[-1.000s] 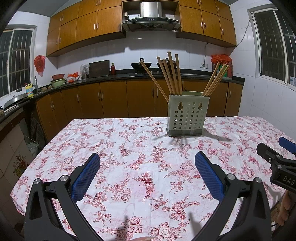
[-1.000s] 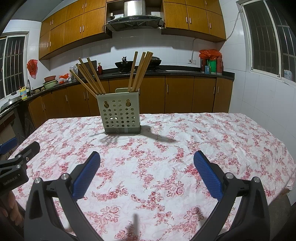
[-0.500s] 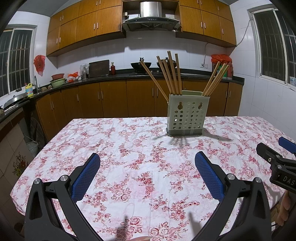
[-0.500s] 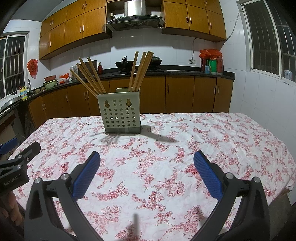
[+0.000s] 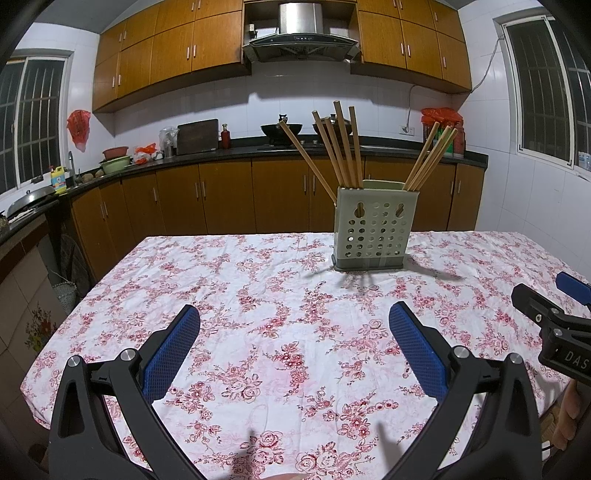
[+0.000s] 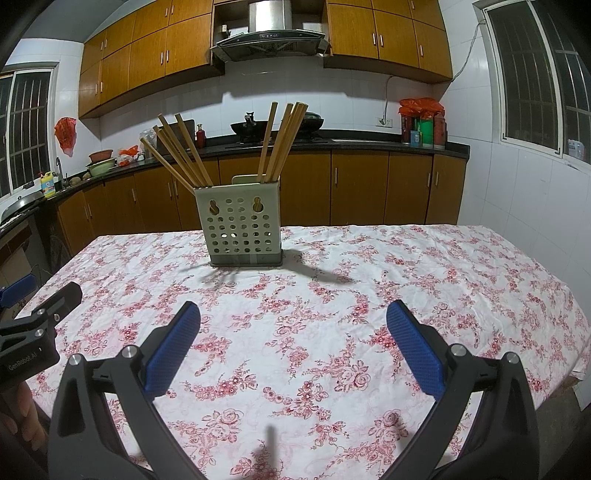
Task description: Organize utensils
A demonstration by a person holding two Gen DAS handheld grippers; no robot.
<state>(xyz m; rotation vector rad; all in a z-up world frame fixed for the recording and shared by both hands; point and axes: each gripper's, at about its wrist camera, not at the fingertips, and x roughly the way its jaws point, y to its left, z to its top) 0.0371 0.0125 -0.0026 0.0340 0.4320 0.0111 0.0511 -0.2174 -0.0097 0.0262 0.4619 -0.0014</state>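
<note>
Both tools, the left gripper [image 5: 294, 325] and right gripper [image 6: 293, 321], stay wide open and empty, unmoved. Wooden chopsticks [image 6: 284, 142] already stand in the grey-green perforated plastic holder [image 6: 239, 225], so sorting seems finished.

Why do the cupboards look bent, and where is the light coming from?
Left view: fisheye lens bows the cupboards; holder casts its shadow toward the right, so the lamp sits upper left. Right view: same bending, same shadow direction beside the holder; all sharp.

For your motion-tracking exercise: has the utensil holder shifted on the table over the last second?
No. In the left wrist view the utensil holder sits at the same spot against the cabinet doors behind it.
</note>
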